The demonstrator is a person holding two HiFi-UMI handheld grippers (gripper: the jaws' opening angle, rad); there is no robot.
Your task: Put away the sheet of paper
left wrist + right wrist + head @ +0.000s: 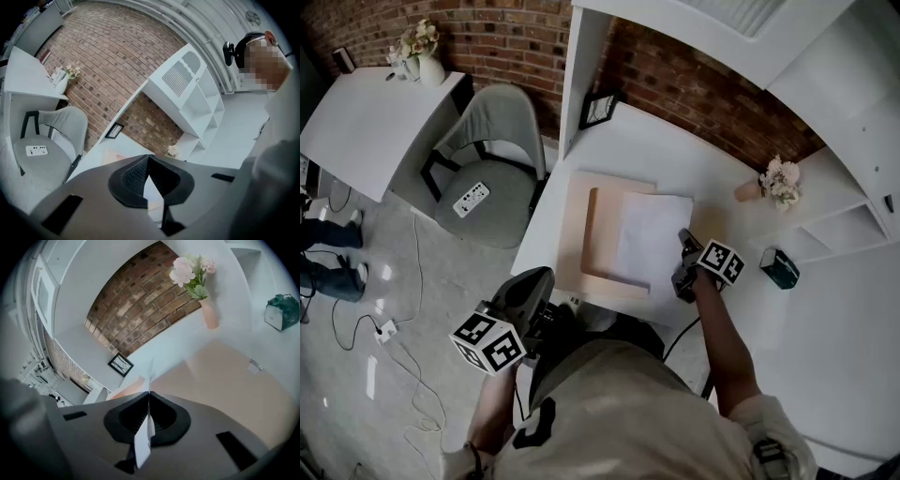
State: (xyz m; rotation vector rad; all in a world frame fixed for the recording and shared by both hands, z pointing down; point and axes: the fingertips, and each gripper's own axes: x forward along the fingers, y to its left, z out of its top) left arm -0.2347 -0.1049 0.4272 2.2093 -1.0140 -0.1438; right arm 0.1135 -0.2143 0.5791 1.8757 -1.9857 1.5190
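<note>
The white sheet of paper (649,239) lies partly over a beige folder (591,234) on the white desk (825,319). My right gripper (682,259) is shut on the sheet's right edge. In the right gripper view the paper (144,441) shows edge-on, pinched between the jaws of that gripper (148,394), above the beige surface (225,376). My left gripper (542,279) hangs at the desk's front-left edge, off the sheet. In the left gripper view its jaws (148,157) meet at the tips with nothing between them.
A vase of pale flowers (776,181) and a green box (779,267) stand at the desk's right. A framed picture (598,110) leans at the back left. White shelves (853,216) rise on the right. A grey chair (487,178) stands left of the desk.
</note>
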